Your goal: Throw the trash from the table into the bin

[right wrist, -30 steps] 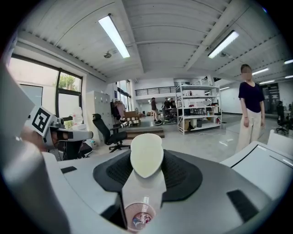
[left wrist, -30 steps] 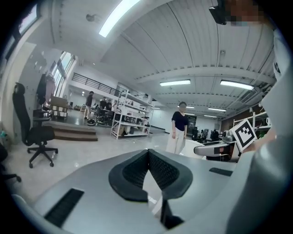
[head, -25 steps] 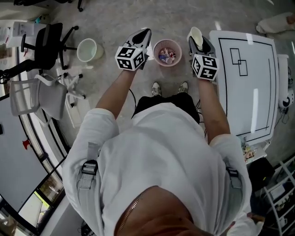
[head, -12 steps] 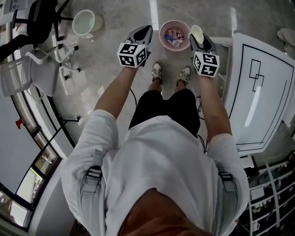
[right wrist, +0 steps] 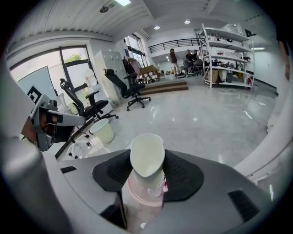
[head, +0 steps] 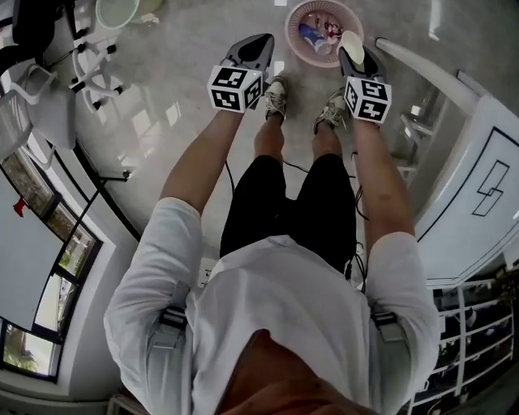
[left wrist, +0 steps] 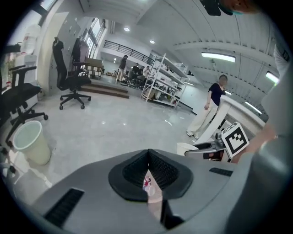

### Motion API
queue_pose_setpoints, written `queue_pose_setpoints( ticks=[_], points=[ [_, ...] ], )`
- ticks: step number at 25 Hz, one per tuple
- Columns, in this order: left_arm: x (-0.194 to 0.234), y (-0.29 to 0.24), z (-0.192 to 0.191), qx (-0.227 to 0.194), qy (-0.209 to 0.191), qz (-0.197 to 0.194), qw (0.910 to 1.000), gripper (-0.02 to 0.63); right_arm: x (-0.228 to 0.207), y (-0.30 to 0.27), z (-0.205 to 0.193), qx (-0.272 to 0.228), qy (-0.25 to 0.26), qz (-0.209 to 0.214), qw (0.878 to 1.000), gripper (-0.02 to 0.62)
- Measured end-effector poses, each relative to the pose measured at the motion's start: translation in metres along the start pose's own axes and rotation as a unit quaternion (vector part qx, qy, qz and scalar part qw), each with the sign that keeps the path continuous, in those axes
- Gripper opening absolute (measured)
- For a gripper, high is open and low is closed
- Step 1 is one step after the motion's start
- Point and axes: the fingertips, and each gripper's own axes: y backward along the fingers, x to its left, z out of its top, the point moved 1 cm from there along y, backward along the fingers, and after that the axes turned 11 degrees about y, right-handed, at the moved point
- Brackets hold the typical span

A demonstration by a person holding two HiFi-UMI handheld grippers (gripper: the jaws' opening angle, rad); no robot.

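Observation:
A pink basket bin [head: 322, 18] with several bits of trash in it stands on the floor in front of the person's feet. My right gripper [head: 353, 50] is shut on a squashed white paper cup [head: 351, 40], which hangs over the bin's right rim. In the right gripper view the cup [right wrist: 146, 157] sits between the pads, its mouth facing away, with the pink bin [right wrist: 143, 201] just below. My left gripper [head: 259, 44] is shut and holds nothing, to the left of the bin. In the left gripper view its jaws are pressed together, and a sliver of the bin [left wrist: 149, 185] shows beneath them.
The white table [head: 486, 186] with black outlines stands at the right, its edge near my right arm. The person's shoes [head: 276, 96] are just short of the bin. A white bucket [right wrist: 103, 131] and office chairs [right wrist: 130, 87] stand off to the left; people stand far off by shelves.
Both grippers have sunk toward the floor with the person bending forward. The pink bin has come closer, and the cup now hangs at its rim. The table has slid off to the right.

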Motion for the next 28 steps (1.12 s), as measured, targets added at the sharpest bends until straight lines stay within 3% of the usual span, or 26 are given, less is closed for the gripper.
queue_pose_setpoints(
  ticks=[8, 13, 22, 28],
  points=[
    [0.045, -0.061, -0.092, 0.035, 0.026, 0.011, 0.9990, 0.009, -0.013, -0.091, -0.097, 0.048, 0.002, 0.018, 0.999, 0.193],
    [0.061, -0.076, -0.128, 0.047, 0.036, 0.016, 0.9981, 0.009, -0.018, -0.128, -0.140, 0.072, 0.015, 0.028, 0.997, 0.259],
    [0.056, -0.079, -0.126, 0.041, 0.032, 0.013, 0.9986, 0.009, -0.019, -0.133, -0.143, 0.072, 0.020, 0.038, 0.997, 0.321],
    [0.040, -0.071, -0.099, 0.028, 0.022, 0.007, 0.9993, 0.009, -0.019, -0.108, -0.110, 0.048, 0.013, 0.034, 0.998, 0.321]
  ],
)
